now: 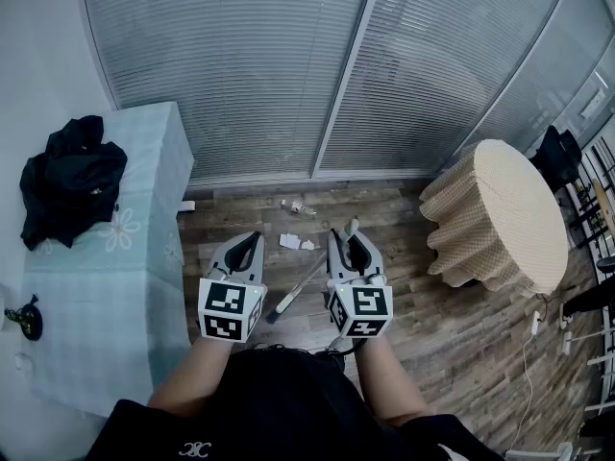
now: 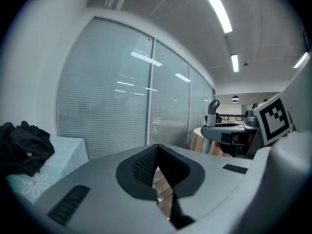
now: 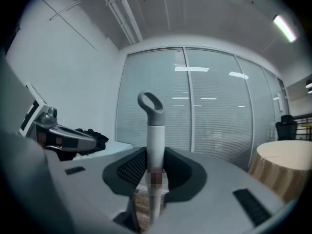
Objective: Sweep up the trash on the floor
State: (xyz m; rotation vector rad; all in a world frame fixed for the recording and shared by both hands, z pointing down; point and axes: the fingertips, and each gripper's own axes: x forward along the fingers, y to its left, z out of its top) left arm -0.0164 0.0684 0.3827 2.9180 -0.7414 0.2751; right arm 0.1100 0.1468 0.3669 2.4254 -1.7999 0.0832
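My right gripper (image 1: 350,243) (image 3: 155,155) is shut on a white handle (image 3: 155,130) with a grey loop at its top (image 1: 353,226), held upright. A white pole with a dark end (image 1: 296,294) slants down to the floor between the grippers; I cannot tell if it belongs to the same tool. My left gripper (image 1: 248,243) (image 2: 157,149) is shut and holds nothing. On the wooden floor ahead lie white paper scraps (image 1: 290,242) and, nearer the window, a crumpled clear wrapper (image 1: 298,206).
At the left stands a table with a pale blue cloth (image 1: 125,248), carrying a black jacket (image 1: 72,176). A round table with a beige cloth (image 1: 500,209) is at the right. Closed blinds (image 1: 288,65) fill the wall ahead. A cable and plug (image 1: 535,325) lie at the right.
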